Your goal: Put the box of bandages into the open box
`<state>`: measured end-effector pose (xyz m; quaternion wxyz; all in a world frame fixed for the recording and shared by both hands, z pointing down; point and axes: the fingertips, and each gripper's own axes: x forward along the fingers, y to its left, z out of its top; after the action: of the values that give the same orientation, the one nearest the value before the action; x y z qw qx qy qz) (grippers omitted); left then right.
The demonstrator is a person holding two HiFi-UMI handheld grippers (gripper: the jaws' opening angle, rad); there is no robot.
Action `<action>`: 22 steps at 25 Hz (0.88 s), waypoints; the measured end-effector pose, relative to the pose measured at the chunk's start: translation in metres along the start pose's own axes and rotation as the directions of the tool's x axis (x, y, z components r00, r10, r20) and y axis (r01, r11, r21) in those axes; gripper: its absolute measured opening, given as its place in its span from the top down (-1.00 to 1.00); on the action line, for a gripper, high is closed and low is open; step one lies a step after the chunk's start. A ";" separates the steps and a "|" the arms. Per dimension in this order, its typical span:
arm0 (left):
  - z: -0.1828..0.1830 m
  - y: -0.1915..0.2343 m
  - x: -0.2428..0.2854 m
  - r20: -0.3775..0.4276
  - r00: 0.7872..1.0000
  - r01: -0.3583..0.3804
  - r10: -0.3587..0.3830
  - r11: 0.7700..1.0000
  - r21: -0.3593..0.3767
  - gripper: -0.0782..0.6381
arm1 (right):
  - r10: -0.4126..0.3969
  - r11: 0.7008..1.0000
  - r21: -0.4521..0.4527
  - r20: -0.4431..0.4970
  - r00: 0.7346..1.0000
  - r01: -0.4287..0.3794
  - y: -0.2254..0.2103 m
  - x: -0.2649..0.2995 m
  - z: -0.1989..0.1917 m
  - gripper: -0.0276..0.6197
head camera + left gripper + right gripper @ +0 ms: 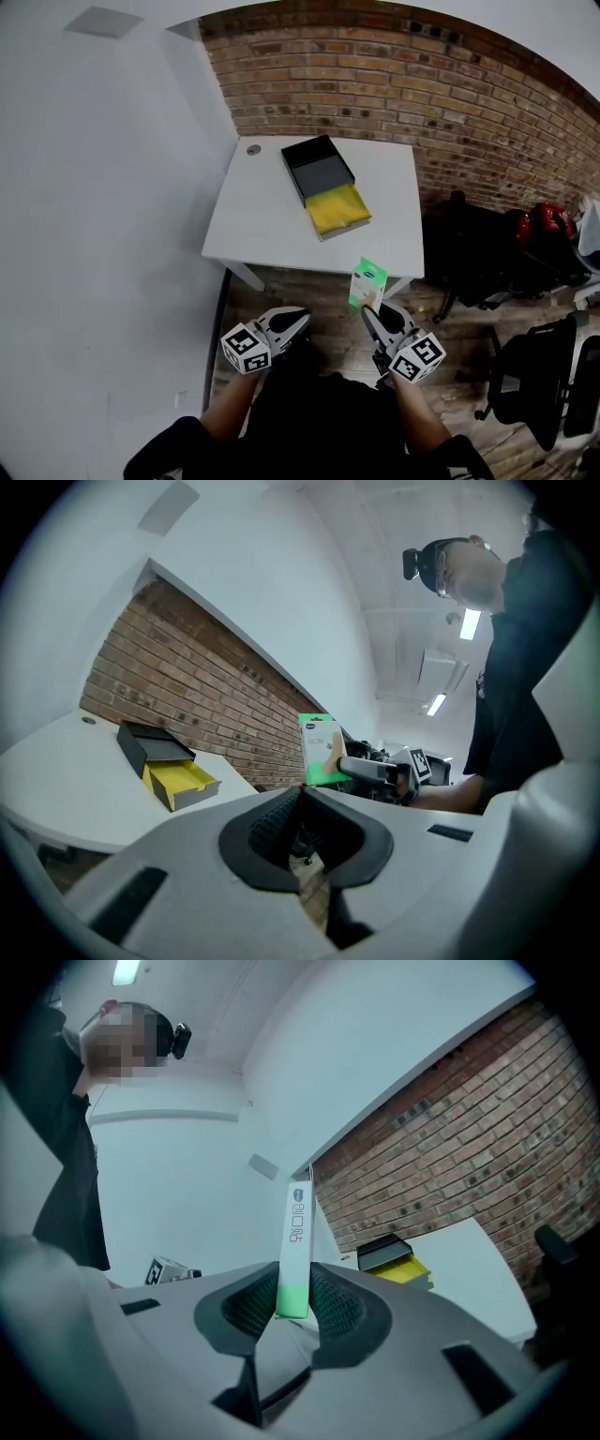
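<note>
The open box (323, 186) lies on the white table (272, 234), its black lid behind a yellow tray; it also shows in the left gripper view (169, 766) and the right gripper view (394, 1260). The box of bandages (367, 283), green and white, stands upright in my right gripper (372, 311), short of the table's near edge. In the right gripper view, that gripper (293, 1302) is shut on the narrow bandage box (296, 1241). My left gripper (300, 321) hangs beside it, jaws together with nothing between them (300, 794). The left gripper view shows the bandage box (322, 747) from the side.
A brick wall (422, 84) runs behind the table and a white wall (112, 187) along its left. Black office chairs (487, 253) and a red bag (548, 220) stand on the wooden floor to the right. A round grommet (253, 149) sits in the table's far left corner.
</note>
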<state>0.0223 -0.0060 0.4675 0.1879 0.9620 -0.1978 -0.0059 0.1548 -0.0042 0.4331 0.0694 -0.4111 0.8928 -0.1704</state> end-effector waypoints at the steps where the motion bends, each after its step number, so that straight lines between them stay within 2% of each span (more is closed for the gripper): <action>1: 0.002 0.009 0.006 -0.003 1.000 0.014 -0.014 1.000 0.002 0.72 | -0.012 1.000 -0.005 -0.003 1.000 0.012 -0.005 0.004 0.001 0.62; 8: 0.039 0.071 0.046 0.001 0.992 0.126 -0.126 0.992 0.015 0.72 | -0.093 0.995 -0.045 0.000 0.996 0.093 -0.047 0.057 0.027 0.62; 14: 0.057 0.112 0.066 -0.027 0.973 0.228 -0.228 0.973 0.021 0.72 | -0.141 0.988 -0.068 0.002 0.990 0.141 -0.063 0.104 0.041 0.62; 22: 0.083 0.176 0.076 -0.034 0.955 0.295 -0.294 0.955 0.027 0.72 | -0.226 0.969 -0.096 0.039 0.973 0.229 -0.087 0.153 0.062 0.62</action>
<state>0.0187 -0.2152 0.4594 0.1725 0.9836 -0.0494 -0.0164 0.1335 -0.1879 0.4097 0.0412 -0.5160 0.8462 -0.1268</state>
